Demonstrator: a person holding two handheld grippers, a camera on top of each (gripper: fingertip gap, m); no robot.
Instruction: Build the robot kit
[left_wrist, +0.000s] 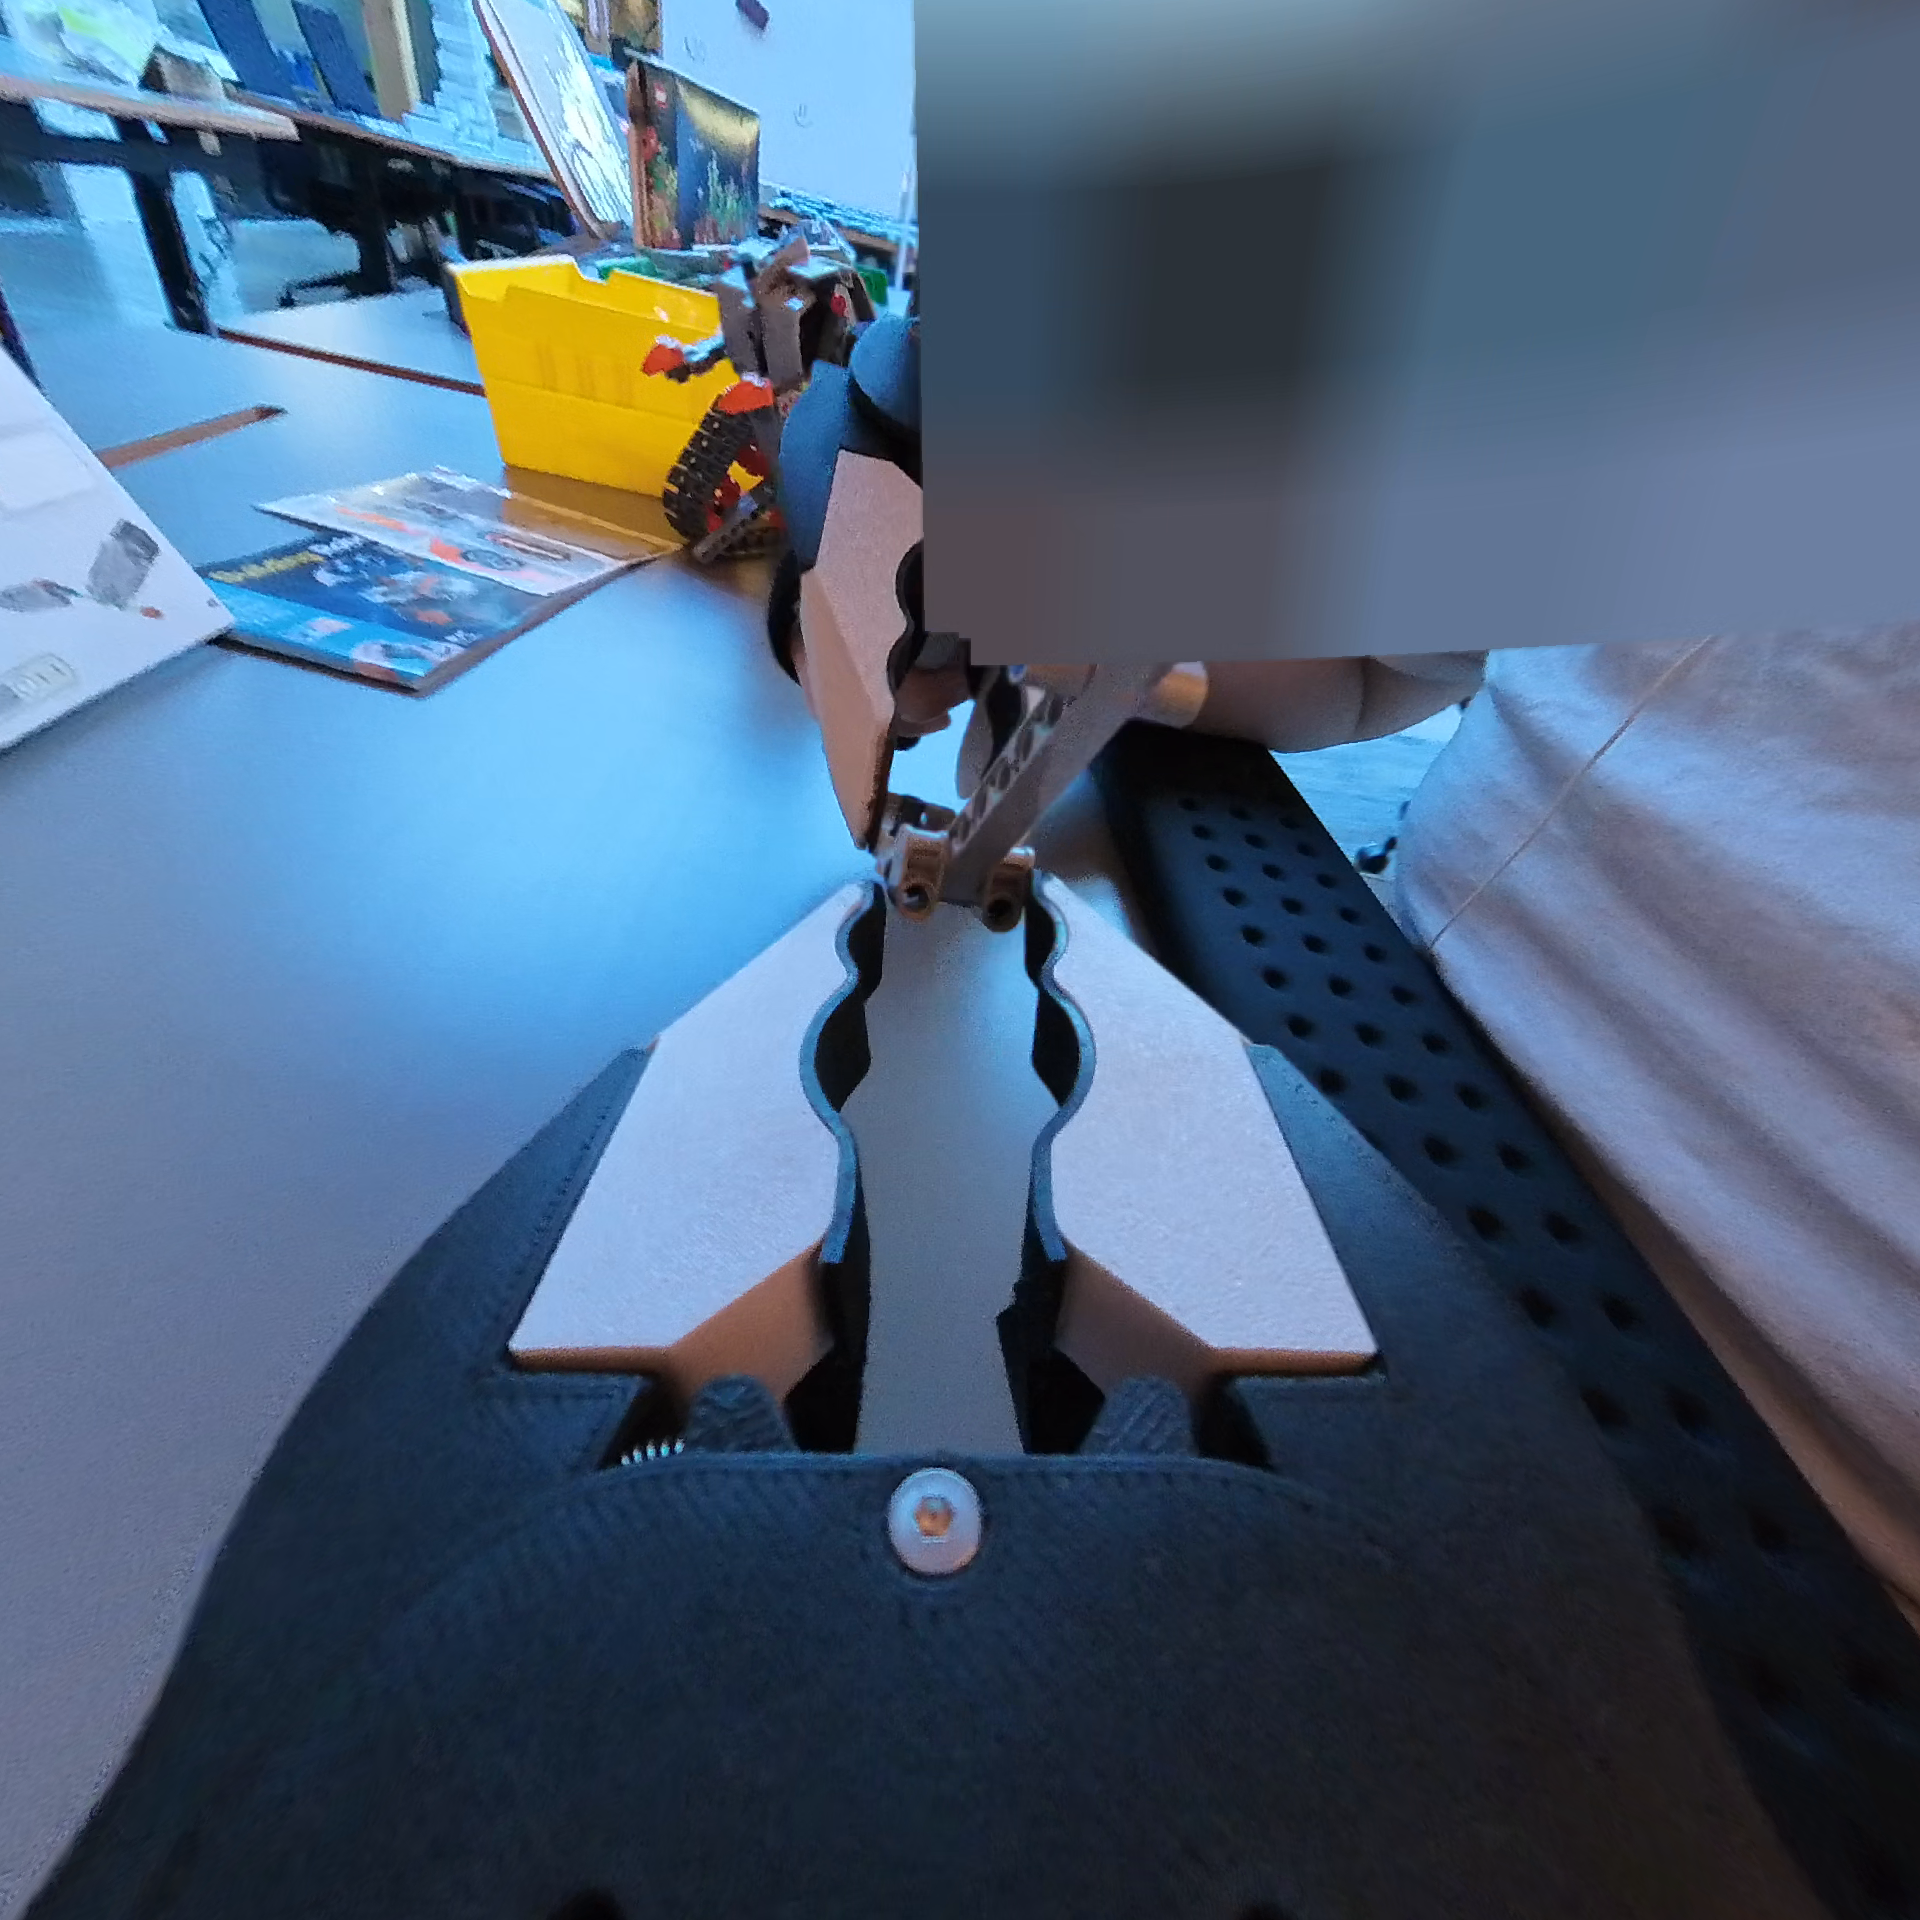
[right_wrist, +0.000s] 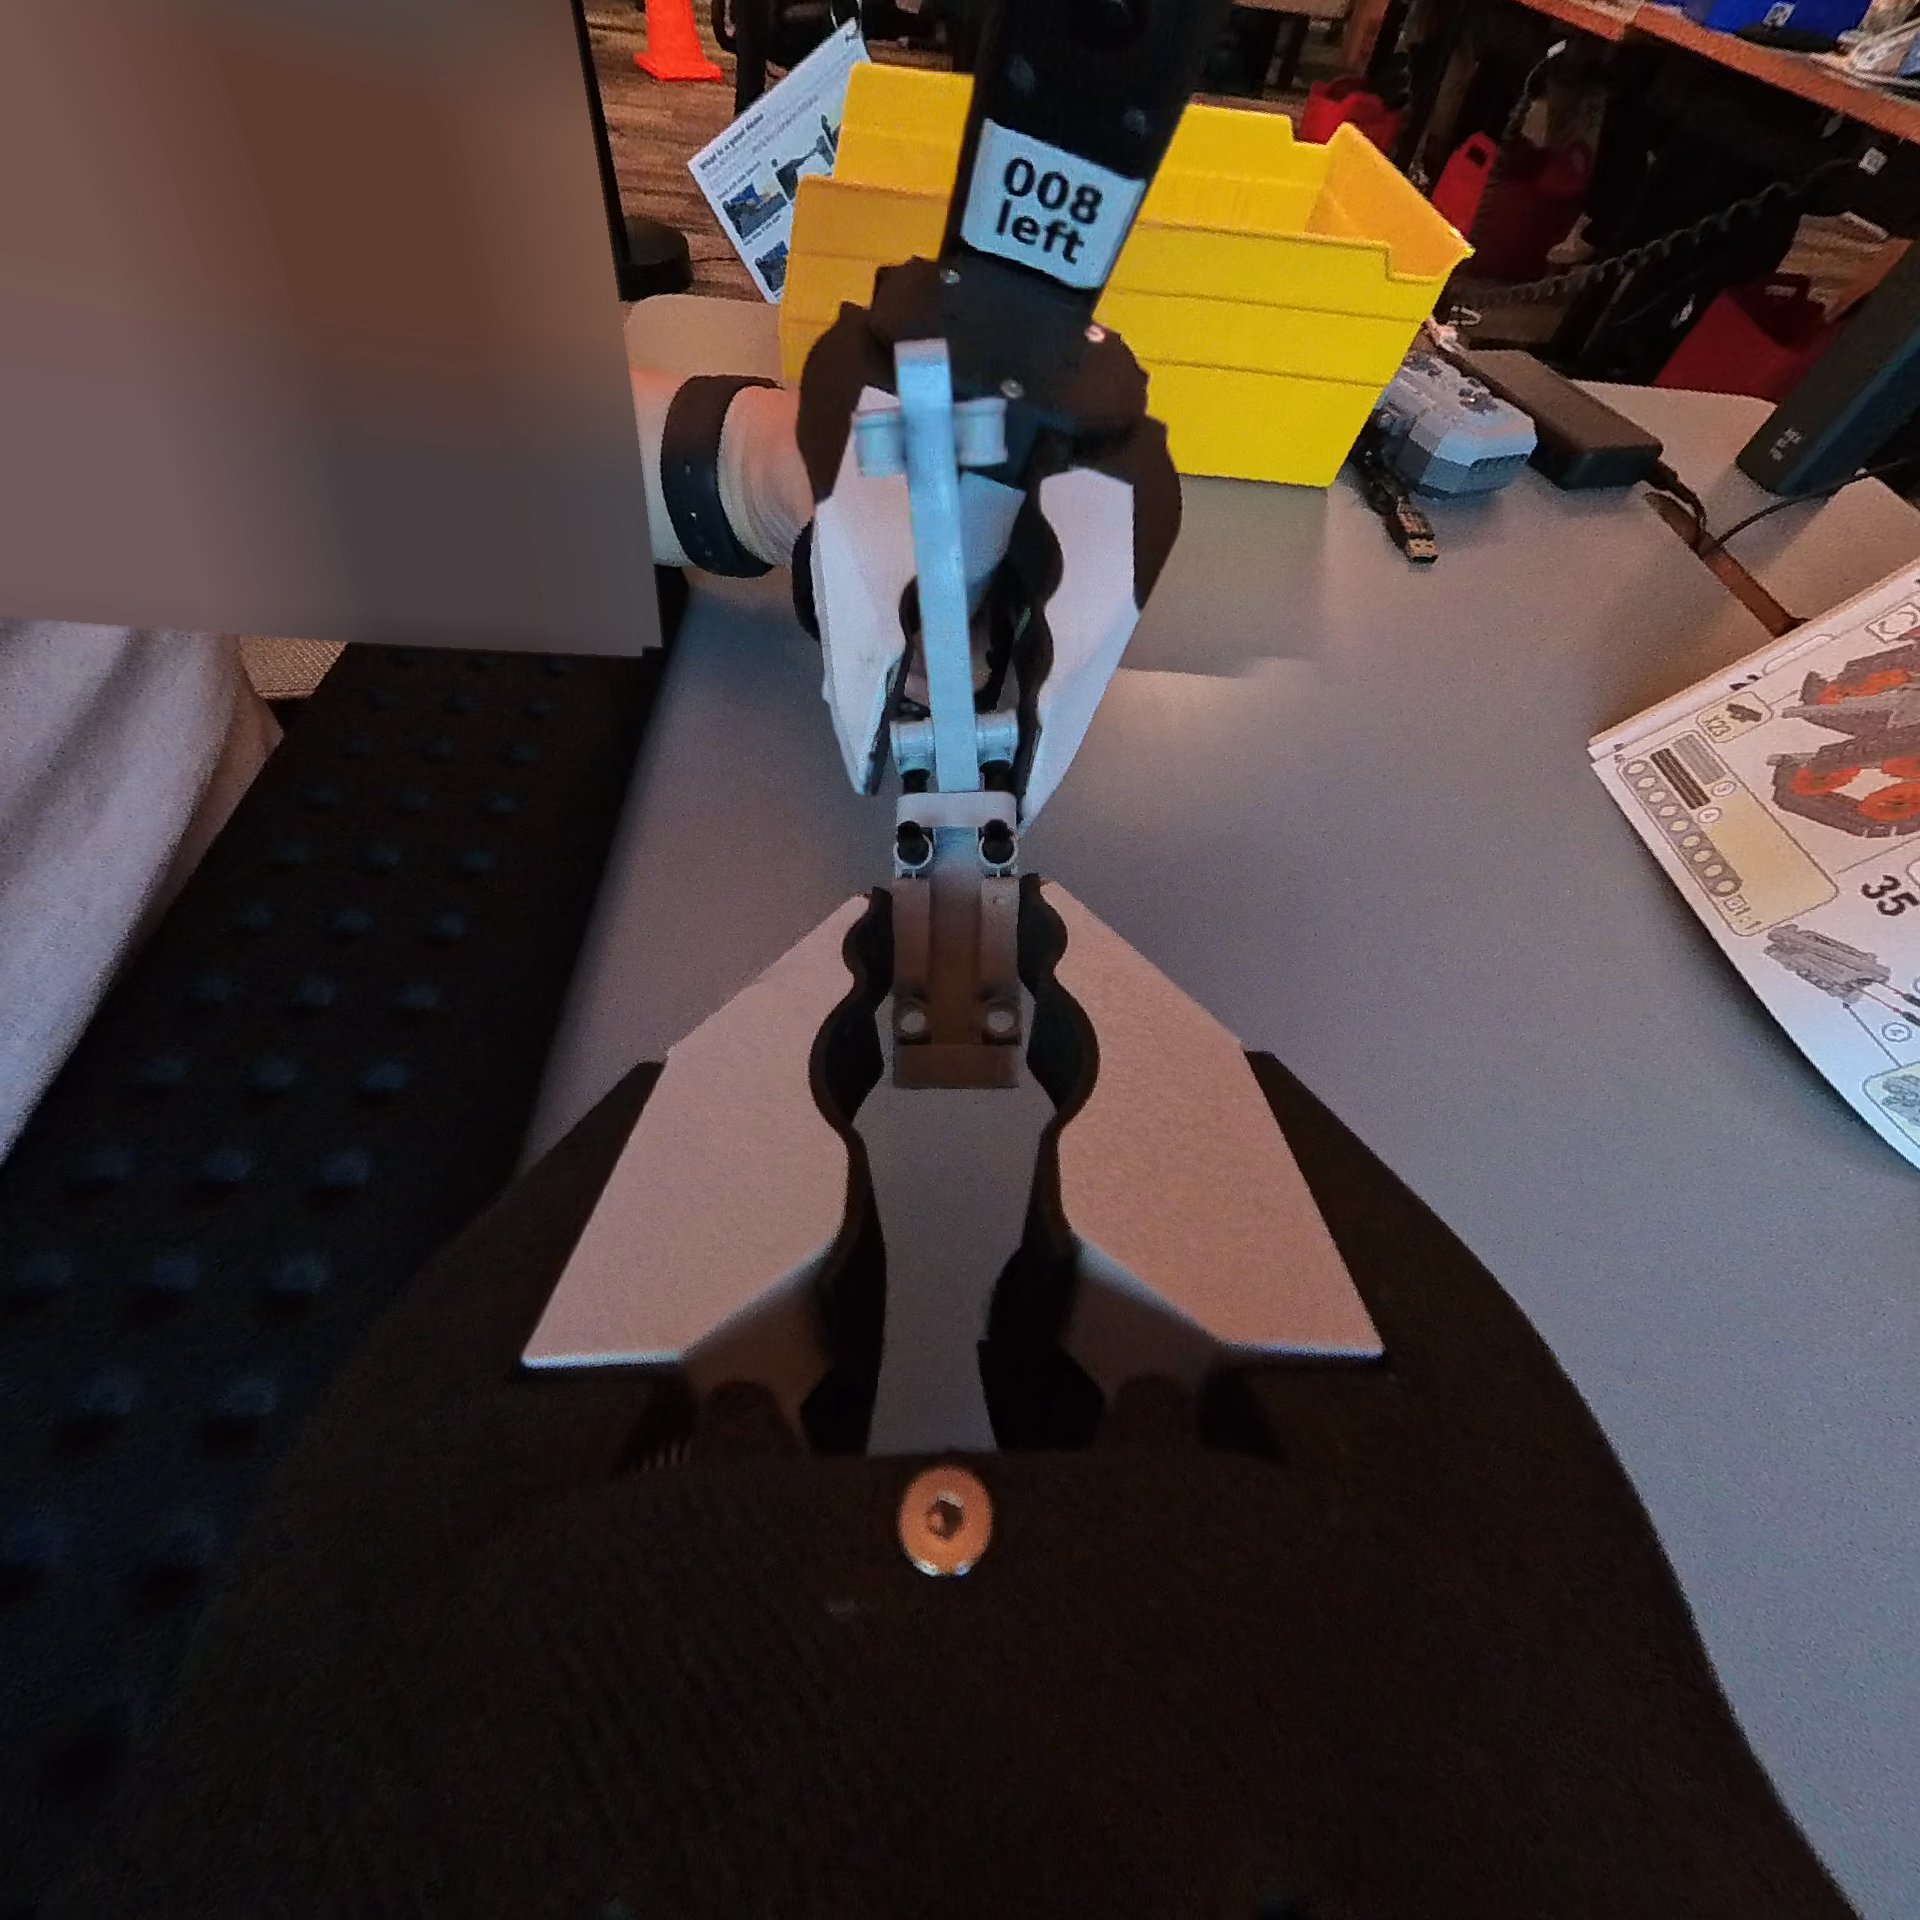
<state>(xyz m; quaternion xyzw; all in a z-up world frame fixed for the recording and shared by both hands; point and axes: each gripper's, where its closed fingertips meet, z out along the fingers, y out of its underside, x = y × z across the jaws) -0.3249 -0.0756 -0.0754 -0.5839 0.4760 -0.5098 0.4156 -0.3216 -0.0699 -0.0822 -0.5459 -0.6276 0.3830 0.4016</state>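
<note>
My left gripper (left_wrist: 958, 899) pinches the pin-connector end of a long grey holed toy beam (left_wrist: 1023, 769) between its fingertips, and the beam leans up and away. In the right wrist view the same beam (right_wrist: 935, 540) stands in front of the left gripper (right_wrist: 948, 800), which faces the camera. My right gripper (right_wrist: 954, 894) is shut on a grey connector block (right_wrist: 956, 987) whose far end meets the beam's lower connectors. One finger (left_wrist: 857, 644) of the right gripper shows in the left wrist view, just above the joint. Both grippers hover tip to tip over the grey table (right_wrist: 1351, 935).
A yellow bin (right_wrist: 1247, 312) stands behind, with a tracked toy model (left_wrist: 748, 416) beside it. Instruction booklets (left_wrist: 416, 582) (right_wrist: 1787, 810) lie on the table. A black perforated mat (right_wrist: 312, 935) and a person's grey garment (left_wrist: 1662, 935) border the near edge. A grey hub with cables (right_wrist: 1455, 426) sits by the bin. My two grippers' fingertips are within a few centimetres of each other.
</note>
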